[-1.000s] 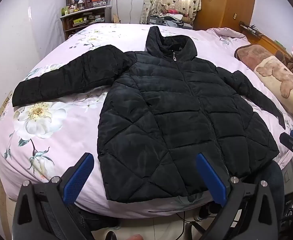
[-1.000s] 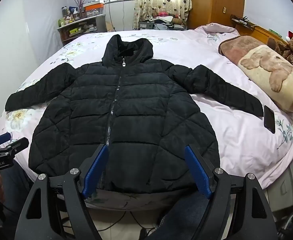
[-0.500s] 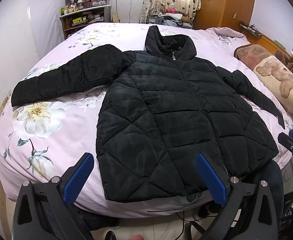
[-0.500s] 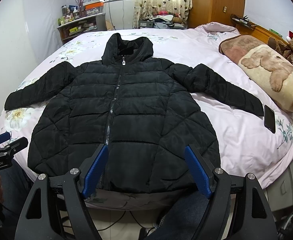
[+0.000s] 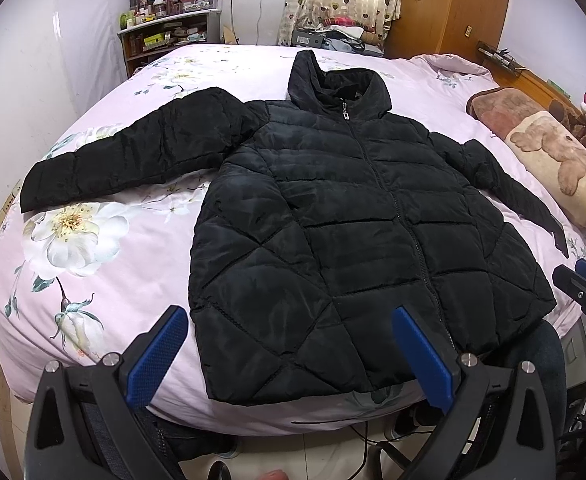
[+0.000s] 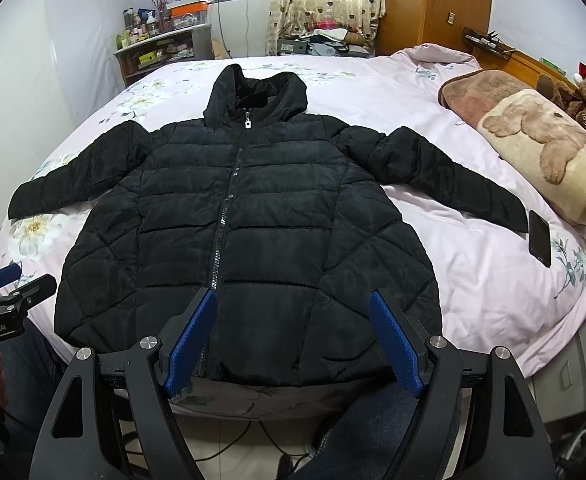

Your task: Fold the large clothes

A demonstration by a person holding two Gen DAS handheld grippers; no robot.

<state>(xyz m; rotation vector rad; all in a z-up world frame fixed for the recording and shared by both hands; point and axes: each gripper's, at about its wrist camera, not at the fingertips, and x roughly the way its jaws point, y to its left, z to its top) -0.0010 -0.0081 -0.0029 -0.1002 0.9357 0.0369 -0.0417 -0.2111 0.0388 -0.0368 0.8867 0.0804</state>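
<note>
A black quilted jacket (image 6: pixel 249 216) lies face up across the middle of the frame on a pink floral bedspread (image 6: pixel 473 264), zipped, hood toward the top, sleeves spread to either side; the right gripper (image 6: pixel 293 340) hangs wide apart at lower centre, holding nothing; the left gripper (image 5: pixel 289 352) likewise gapes empty, and at the right view's lower left its body reads "GenRobot.AI"; a dark phone (image 6: pixel 540 237) lies at right beside the sleeve cuff.

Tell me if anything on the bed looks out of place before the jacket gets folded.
A dark phone lies on the sheet, next to the cuff of the black jacket's sleeve on the pillow side, where folding that sleeve could catch it. Otherwise the jacket lies flat, zipped, sleeves spread.
</note>
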